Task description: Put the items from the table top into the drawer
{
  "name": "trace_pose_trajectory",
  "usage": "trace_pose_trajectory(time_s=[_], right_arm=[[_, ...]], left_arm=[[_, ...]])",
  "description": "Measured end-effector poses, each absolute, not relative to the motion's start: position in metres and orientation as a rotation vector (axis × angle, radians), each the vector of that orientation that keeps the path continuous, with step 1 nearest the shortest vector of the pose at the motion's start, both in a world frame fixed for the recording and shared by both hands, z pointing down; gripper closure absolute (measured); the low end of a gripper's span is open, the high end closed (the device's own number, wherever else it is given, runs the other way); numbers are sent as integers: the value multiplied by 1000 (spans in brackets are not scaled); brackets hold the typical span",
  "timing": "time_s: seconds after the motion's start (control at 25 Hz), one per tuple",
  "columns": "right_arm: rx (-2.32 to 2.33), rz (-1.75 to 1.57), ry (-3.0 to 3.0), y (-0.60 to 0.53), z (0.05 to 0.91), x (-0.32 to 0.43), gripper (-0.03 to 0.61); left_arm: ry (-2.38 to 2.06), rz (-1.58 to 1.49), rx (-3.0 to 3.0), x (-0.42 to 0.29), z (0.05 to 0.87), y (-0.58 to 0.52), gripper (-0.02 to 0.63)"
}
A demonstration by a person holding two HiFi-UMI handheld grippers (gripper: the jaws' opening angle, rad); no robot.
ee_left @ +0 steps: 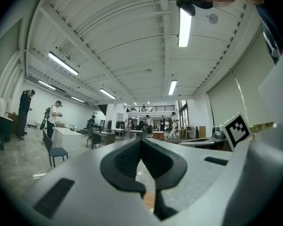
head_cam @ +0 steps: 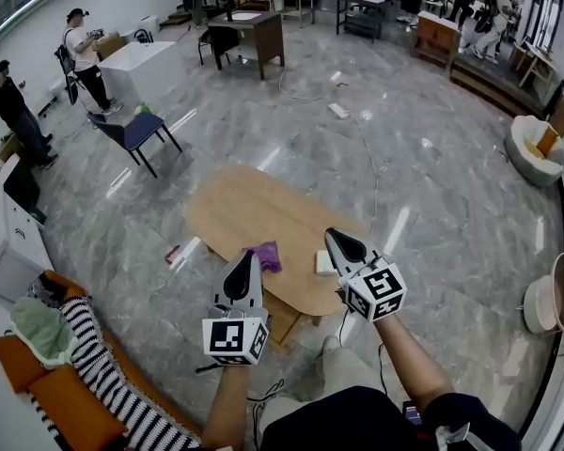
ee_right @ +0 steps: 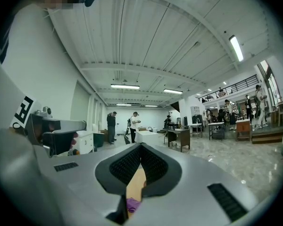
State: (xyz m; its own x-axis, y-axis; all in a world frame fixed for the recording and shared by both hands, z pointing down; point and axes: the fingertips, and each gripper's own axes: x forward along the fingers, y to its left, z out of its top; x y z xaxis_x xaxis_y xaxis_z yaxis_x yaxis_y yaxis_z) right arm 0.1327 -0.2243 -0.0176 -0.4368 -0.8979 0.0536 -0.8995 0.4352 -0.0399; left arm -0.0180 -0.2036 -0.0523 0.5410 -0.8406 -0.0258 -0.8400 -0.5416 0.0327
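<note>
Claws both shut tight, nothing between the jaws: left claw and right claw are held level over the near end of the desk. Purple soft-looking item lies just by the left claw, small white item by the right. Both sit on the desk top.

Risks, as judged:
- Coming in closed would shove the white item off the near edge.
- The purple one may bunch and slip from a partial pinch.
- No drawer is clearly visible.

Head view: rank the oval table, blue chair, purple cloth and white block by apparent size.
1. oval table
2. blue chair, though it stands farther off
3. purple cloth and white block: look alike, unranked
</note>
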Motion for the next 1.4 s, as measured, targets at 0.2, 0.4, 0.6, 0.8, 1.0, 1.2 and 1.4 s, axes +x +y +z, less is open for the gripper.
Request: trace_pose_trajectory(time_s=[0.2, 0.4, 0.6, 0.8, 1.0, 1.2, 1.4], right_arm=[[1681, 77, -2633, -235, 11, 133, 565], [1712, 83, -2613, -241, 54, 137, 565], [1719, 86, -2599, -251, 94, 139, 565], [1732, 63, -2601, -264, 130, 141, 565], [1746, 60, -2604, -277, 163, 144, 565], [1740, 60, -2602, -290, 195, 145, 565], [1737, 58, -2593, -301, 223, 149, 565]], left_arm=[[-1484, -71, 2772, -19, -27, -210, 609], [-1472, -165, 2709, -29, 10, -218, 610], [-1461, -164, 2712, -30, 50, -230, 609], [-1457, -130, 2729, -29, 97, -244, 609], [-1450, -109, 2726, -29, 139, -255, 609], [-1450, -124, 2714, -31, 168, -269, 610], [-1446, -110, 2728, -27, 195, -278, 609]])
